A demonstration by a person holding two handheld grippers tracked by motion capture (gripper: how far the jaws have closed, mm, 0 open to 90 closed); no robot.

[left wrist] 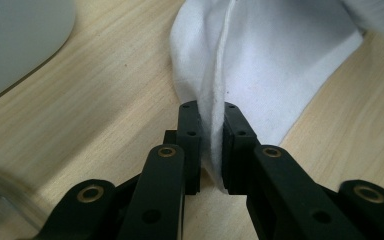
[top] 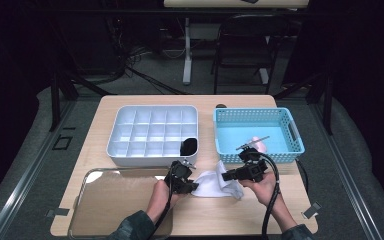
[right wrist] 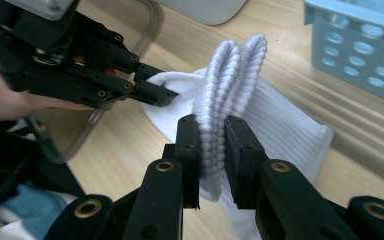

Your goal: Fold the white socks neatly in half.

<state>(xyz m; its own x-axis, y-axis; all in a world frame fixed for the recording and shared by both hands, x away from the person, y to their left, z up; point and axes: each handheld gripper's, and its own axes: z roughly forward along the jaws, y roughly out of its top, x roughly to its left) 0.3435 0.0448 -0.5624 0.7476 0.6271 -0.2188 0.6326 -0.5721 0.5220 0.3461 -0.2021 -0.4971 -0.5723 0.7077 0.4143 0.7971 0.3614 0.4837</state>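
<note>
Near the front edge of the wooden surface (top: 280, 197), between a clear lid (top: 115, 200) at the left and bare wood at the right, a white sock (top: 215, 184) is held by both tongs. The left tongs (left wrist: 211, 145) are pinched on its smooth end and the right tongs (right wrist: 211, 150) on its ribbed cuff. Behind it, a white divided tray (top: 152, 131) and a blue basket (top: 257, 132) are set side by side, apart from the sock; beyond the surface, a dark room with a chair (top: 242, 45) is seen.
</note>
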